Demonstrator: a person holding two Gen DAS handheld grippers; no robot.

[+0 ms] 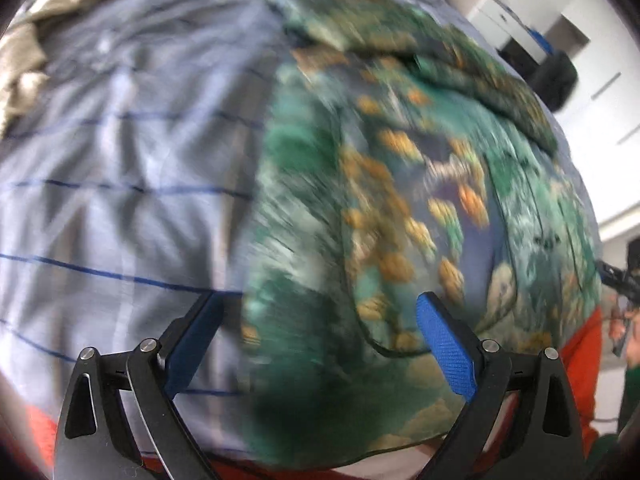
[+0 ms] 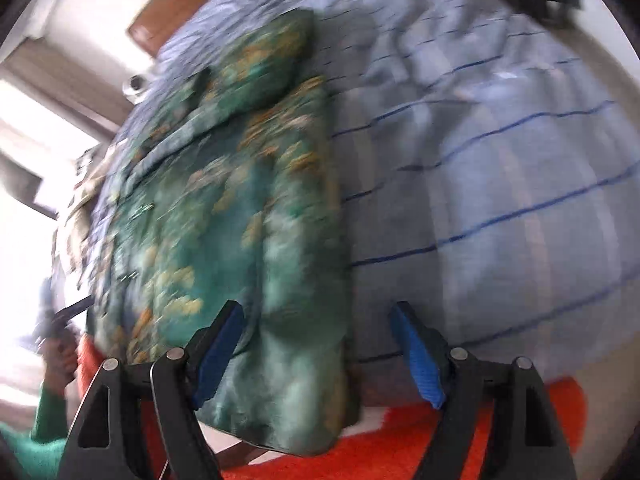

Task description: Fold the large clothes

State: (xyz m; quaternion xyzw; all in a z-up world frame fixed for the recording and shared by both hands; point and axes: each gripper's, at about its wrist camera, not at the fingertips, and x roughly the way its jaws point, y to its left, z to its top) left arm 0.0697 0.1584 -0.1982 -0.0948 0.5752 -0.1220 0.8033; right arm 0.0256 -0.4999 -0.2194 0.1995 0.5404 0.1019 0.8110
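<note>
A large green garment with orange and white print (image 1: 384,216) lies spread on a bed; it also shows in the right wrist view (image 2: 240,216), with its near hem hanging at the bed's front edge. My left gripper (image 1: 320,340) is open and empty just above the garment's near left part. My right gripper (image 2: 320,344) is open and empty over the garment's near right edge. Both views are motion-blurred.
The bed is covered by a light blue sheet with thin dark blue lines (image 1: 120,184), also in the right wrist view (image 2: 500,184). An orange-red cloth (image 2: 400,452) runs along the bed's near edge. A beige cloth (image 1: 24,64) lies far left. White cabinets (image 1: 600,92) stand beyond.
</note>
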